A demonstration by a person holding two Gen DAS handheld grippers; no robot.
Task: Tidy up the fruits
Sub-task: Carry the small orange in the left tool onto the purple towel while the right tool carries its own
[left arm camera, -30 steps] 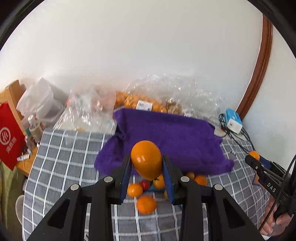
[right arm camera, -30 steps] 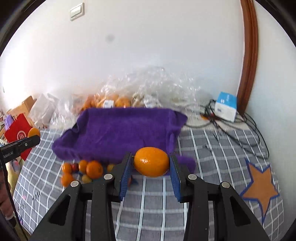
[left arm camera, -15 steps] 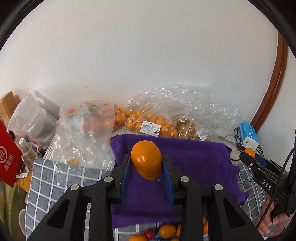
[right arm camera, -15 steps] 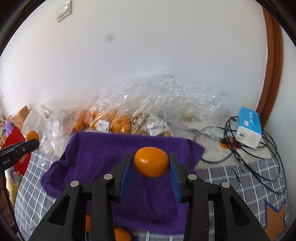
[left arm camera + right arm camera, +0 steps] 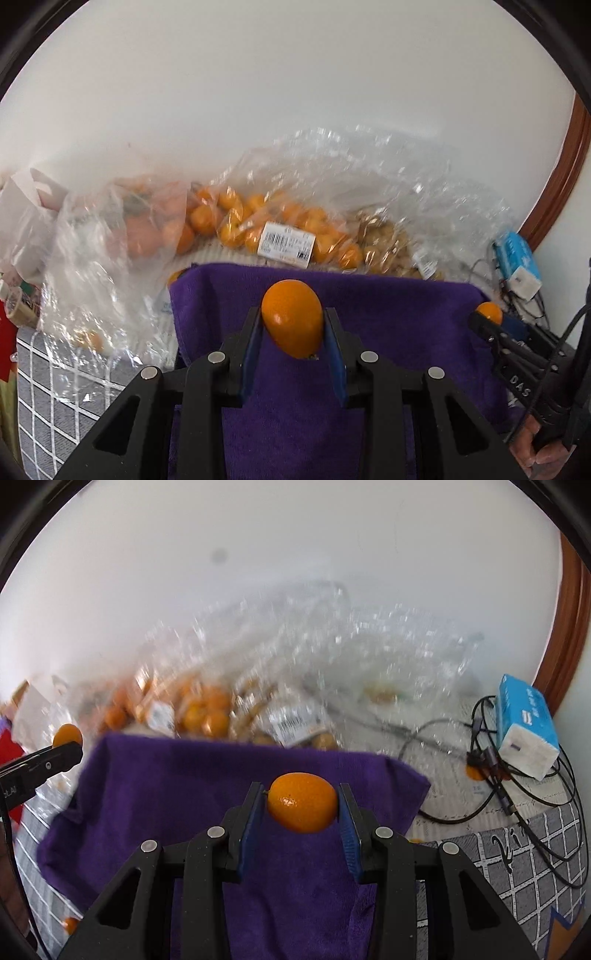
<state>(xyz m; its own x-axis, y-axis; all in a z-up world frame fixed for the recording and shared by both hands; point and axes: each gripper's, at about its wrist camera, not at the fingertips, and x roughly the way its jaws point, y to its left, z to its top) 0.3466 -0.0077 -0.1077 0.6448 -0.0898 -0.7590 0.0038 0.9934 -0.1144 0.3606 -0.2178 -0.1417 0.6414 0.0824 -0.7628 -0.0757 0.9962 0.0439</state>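
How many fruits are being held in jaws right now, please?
2. One orange fruit is clamped upright in the left gripper, the other sideways in the right gripper; both are over the purple cloth. None hidden.

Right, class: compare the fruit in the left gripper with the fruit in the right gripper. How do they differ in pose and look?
The left fruit stands on end between the pads, egg-shaped and narrowing downward; the right fruit lies sideways, its long axis spanning pad to pad.
The left fruit's skin looks smooth; the right fruit's looks dimpled.
Shared: both are small, orange, clamped by their grippers (left, right) and over the purple cloth.
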